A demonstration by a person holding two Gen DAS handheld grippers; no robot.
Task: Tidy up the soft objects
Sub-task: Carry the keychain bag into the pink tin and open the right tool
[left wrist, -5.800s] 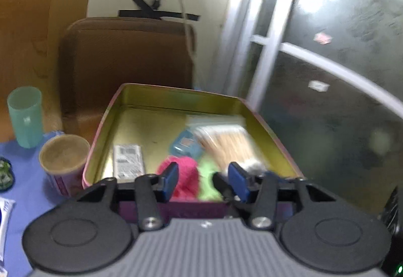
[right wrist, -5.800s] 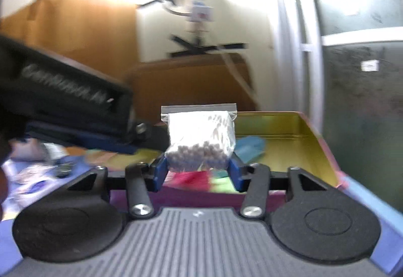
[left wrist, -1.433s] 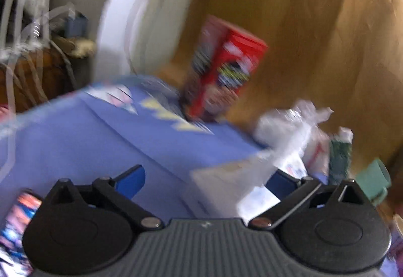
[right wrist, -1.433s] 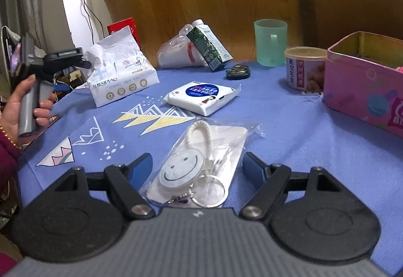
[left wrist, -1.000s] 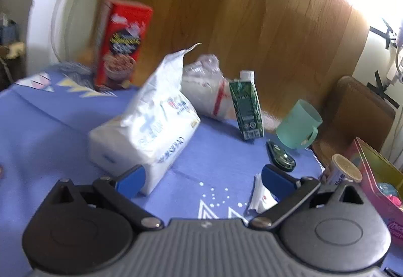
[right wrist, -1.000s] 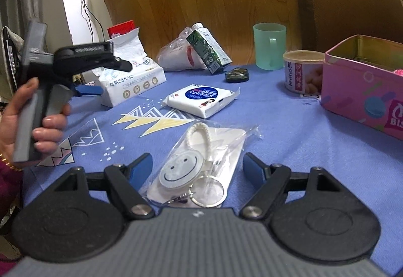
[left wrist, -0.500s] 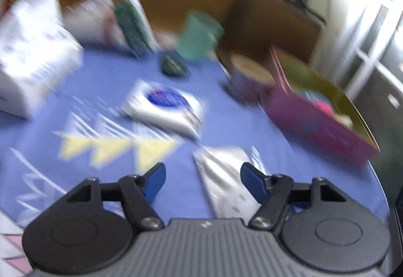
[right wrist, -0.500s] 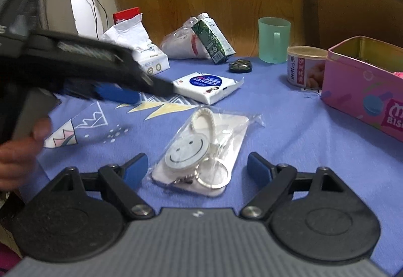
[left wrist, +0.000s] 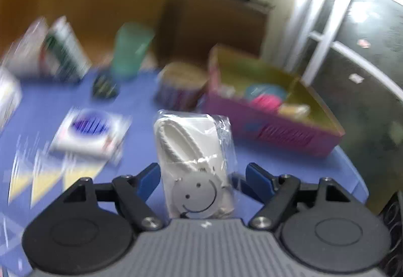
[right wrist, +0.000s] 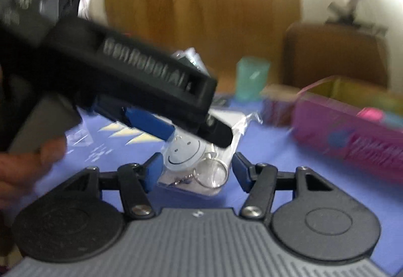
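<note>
A clear bag with a white smiley keychain (left wrist: 196, 168) lies on the blue tablecloth (left wrist: 141, 111), lengthwise between the blue pads of my left gripper (left wrist: 202, 176). Those jaws are opening and a gap shows on both sides of the bag. In the right wrist view the same bag (right wrist: 194, 158) sits between the pads of my right gripper (right wrist: 196, 166), whose jaws are closing; the pads stand at the bag's edges and I see no squeeze. The left gripper (right wrist: 197, 137) reaches in from the left over the bag and hides its far half.
The open pink tin (left wrist: 277, 136) with soft items inside stands to the right. A paper tub (left wrist: 181, 85), teal cup (left wrist: 131, 50), milk carton (left wrist: 63, 50) and tissue pack (left wrist: 90, 131) are behind and left. A hand (right wrist: 30, 168) holds the left gripper.
The left gripper swung right across the table and now straddles the keychain bag. The right gripper's jaws have narrowed around the same bag.
</note>
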